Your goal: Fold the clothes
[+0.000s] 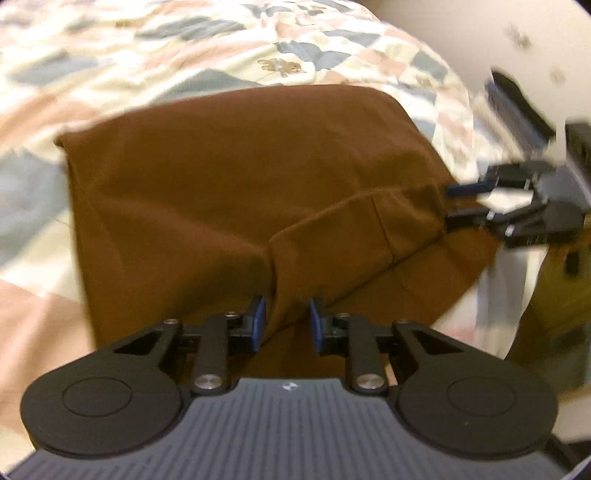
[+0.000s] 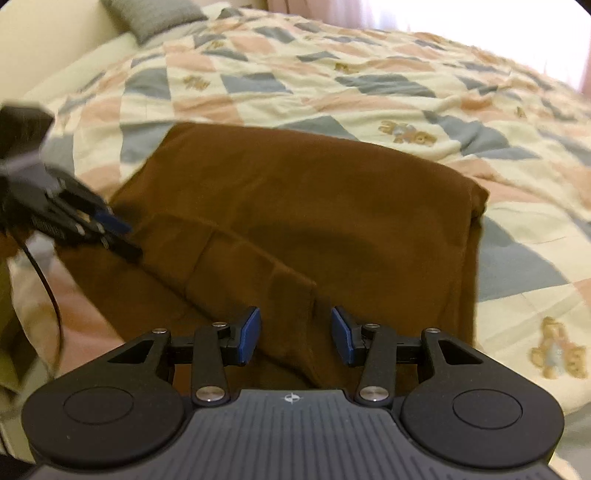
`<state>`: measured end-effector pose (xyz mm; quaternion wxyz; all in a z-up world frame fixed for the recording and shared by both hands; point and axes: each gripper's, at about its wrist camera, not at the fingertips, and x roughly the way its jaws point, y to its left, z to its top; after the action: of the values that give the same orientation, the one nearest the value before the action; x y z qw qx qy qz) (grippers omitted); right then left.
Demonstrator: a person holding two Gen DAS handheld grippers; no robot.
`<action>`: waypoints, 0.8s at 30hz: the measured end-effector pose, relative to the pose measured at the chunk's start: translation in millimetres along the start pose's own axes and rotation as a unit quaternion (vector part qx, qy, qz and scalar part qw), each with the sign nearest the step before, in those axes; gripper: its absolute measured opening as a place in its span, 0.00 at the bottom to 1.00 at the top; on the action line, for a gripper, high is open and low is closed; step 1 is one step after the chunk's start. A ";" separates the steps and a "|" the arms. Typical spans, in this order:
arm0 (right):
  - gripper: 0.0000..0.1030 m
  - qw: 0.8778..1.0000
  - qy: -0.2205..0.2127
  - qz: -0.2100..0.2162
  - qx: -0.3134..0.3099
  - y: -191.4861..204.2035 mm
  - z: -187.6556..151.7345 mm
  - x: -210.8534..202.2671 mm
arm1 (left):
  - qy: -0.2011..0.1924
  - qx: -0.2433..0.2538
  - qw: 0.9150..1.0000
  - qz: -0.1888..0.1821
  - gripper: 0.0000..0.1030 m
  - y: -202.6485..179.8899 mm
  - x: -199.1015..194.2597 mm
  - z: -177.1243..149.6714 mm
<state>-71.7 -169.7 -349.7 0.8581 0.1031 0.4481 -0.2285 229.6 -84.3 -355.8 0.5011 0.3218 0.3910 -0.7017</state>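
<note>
**Both grippers spread at the near edge of a brown garment**

On the patchwork quilt [image 2: 369, 74] that covers the bed lies the brown garment [image 1: 240, 177], partly folded, with one layer turned over along the near edge and a stitched hem showing on it.

The left gripper [image 1: 287, 325] stands at the near edge of the garment. Its jaws are spread. A raised ridge of the brown cloth sits between the blue pads [image 1: 259, 321], but the pads do not press it; a gap shows on each side.

The right gripper [image 2: 295, 334] is also spread, wider than the left. Its blue pads [image 2: 249, 334] straddle the folded layer without clamping it. Contact between pads and cloth cannot be confirmed.

Each gripper appears in the other's view at the side edge of the garment, blurred.

A grey pillow [image 2: 155, 16] lies at the far corner of the bed. No container is in view.
</note>
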 end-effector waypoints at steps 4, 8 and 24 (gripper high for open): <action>0.44 0.997 0.010 -0.026 -0.068 12.5 -12.8 -3.0 | 0.021 0.138 0.986 0.091 0.29 -22.6 -11.1 -18.5; 0.41 0.989 0.020 -0.053 -0.136 25.1 -25.6 -6.0 | 0.044 0.285 0.942 0.172 0.32 -41.3 -0.6 -37.4; 0.00 0.939 0.014 -0.132 -0.317 42.1 -56.7 8.1 | 0.071 0.513 0.831 0.203 0.02 -56.1 20.7 -69.9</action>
<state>-88.2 -113.7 -390.2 0.8022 -0.2311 0.5187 -0.1844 174.2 -22.0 -394.6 0.3659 0.6538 -0.0641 -0.6592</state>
